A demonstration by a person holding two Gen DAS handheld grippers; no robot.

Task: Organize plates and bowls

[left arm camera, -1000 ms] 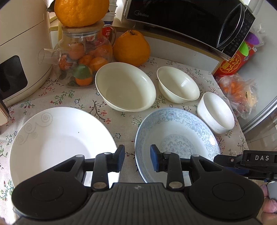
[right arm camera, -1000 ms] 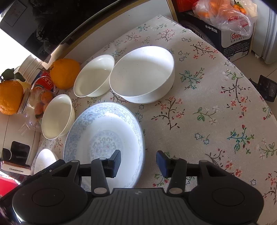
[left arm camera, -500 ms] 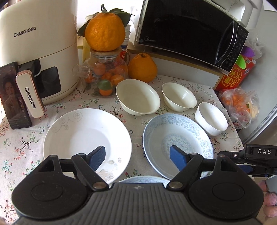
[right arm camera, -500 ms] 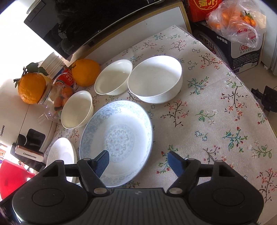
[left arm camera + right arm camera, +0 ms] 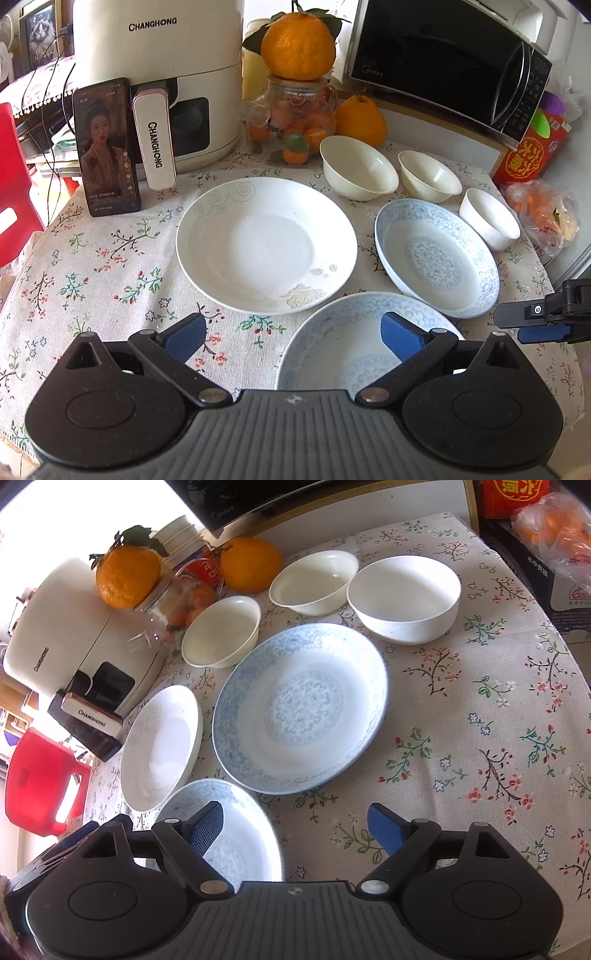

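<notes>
Floral cloth covers the table [image 5: 110, 266], and on it, biggest first: a white plate [image 5: 266, 243] mid-table, a blue-patterned plate [image 5: 436, 258] just right of it, and a second blue-patterned plate [image 5: 343, 354] nearest, partly under the left gripper [image 5: 291, 332]. Behind sit three white bowls [image 5: 356, 168], apart from each other. Both pairs of jaws are spreading apart with nothing pinched; the right gripper [image 5: 295, 825] hovers over bare cloth, its left pad above the near plate's rim.

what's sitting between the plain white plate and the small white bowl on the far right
In the left wrist view, a blue-patterned porcelain plate lies between the plain white plate and the small white bowl, close beside both.
</notes>
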